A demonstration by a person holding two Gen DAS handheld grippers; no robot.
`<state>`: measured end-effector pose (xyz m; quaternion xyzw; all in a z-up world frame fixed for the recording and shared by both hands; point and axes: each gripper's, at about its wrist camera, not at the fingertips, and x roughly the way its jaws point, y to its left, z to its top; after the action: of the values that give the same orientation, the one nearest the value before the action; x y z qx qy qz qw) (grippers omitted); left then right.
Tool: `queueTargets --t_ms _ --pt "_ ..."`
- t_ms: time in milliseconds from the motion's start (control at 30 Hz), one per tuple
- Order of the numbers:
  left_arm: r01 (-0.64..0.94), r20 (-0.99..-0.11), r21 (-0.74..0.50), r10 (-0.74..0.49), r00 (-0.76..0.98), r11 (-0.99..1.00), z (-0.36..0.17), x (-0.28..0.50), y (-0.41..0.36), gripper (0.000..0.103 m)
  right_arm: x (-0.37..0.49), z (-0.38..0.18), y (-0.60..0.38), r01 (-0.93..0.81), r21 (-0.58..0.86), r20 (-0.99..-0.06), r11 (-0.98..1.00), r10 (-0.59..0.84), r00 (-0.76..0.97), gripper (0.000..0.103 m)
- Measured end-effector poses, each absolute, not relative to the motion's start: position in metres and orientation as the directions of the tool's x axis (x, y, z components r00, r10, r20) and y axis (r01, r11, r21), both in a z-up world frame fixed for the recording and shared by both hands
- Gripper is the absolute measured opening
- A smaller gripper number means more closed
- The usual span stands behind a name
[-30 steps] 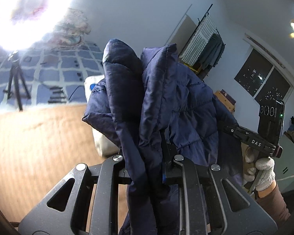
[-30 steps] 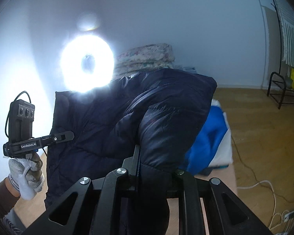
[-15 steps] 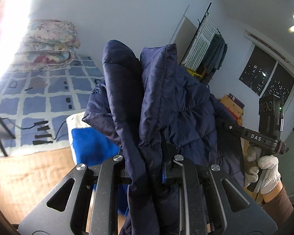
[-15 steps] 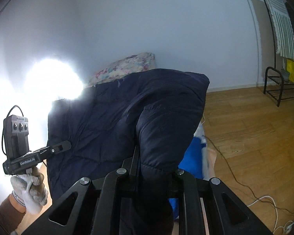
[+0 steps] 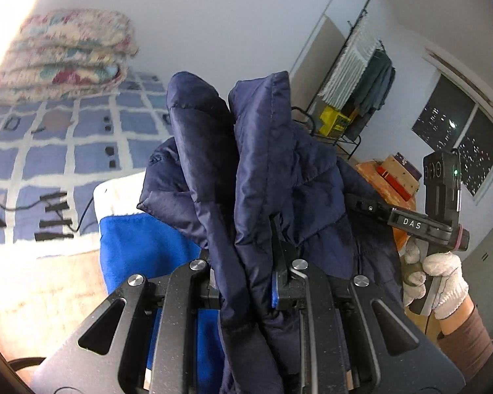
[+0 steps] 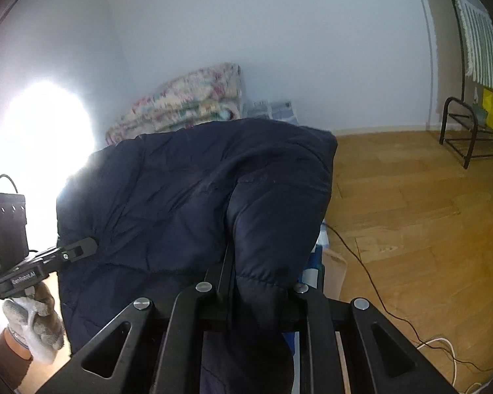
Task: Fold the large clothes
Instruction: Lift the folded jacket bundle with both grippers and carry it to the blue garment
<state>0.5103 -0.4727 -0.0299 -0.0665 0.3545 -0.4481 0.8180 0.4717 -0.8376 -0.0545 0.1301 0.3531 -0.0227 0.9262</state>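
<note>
The dark navy quilted puffer jacket [image 5: 263,177] hangs in the air between the two tools, above a blue-and-white cloth [image 5: 138,239] whose support is out of sight. The left gripper [image 5: 246,262] is clamped on a bunched double fold of it; padding buries the fingertips. The right gripper [image 6: 263,279] likewise pinches a thick roll of the jacket [image 6: 187,197], its fingers swallowed by fabric. The lower jacket is cut off by the frame. A blurred floral folded quilt stack [image 5: 65,55] sits behind, beside glare washing out the corner.
</note>
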Motion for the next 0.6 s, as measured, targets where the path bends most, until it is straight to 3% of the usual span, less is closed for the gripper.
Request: queueTargets --t_ms 200,333,400,500,600 --pt "0.655 -0.546 -0.444 -0.764 0.343 0.612 -0.05 0.524 -0.469 0.017 0.484 -0.072 -0.848 0.14 0.237 -0.678 0.961 0.061 0.732 0.016" --pt "0.65 -0.565 -0.418 -0.742 0.362 0.635 -0.054 0.523 -0.471 0.023 0.492 -0.076 -0.85 0.194 0.205 -0.704 0.959 0.006 0.71 0.029" --pt "0.643 -0.576 -0.407 -0.729 0.371 0.649 -0.056 0.524 -0.471 0.032 0.495 -0.077 -0.851 0.234 0.188 -0.708 0.954 -0.033 0.705 0.032" --pt "0.624 -0.589 -0.426 -0.724 0.358 0.655 -0.061 0.523 -0.466 0.051 0.5 -0.078 -0.852 0.294 0.146 -0.722 0.945 -0.102 0.685 0.046" --pt "0.636 -0.595 -0.398 -0.714 0.369 0.661 -0.061 0.515 -0.46 0.053 0.493 -0.076 -0.853 0.344 0.137 -0.724 0.929 -0.143 0.674 0.052"
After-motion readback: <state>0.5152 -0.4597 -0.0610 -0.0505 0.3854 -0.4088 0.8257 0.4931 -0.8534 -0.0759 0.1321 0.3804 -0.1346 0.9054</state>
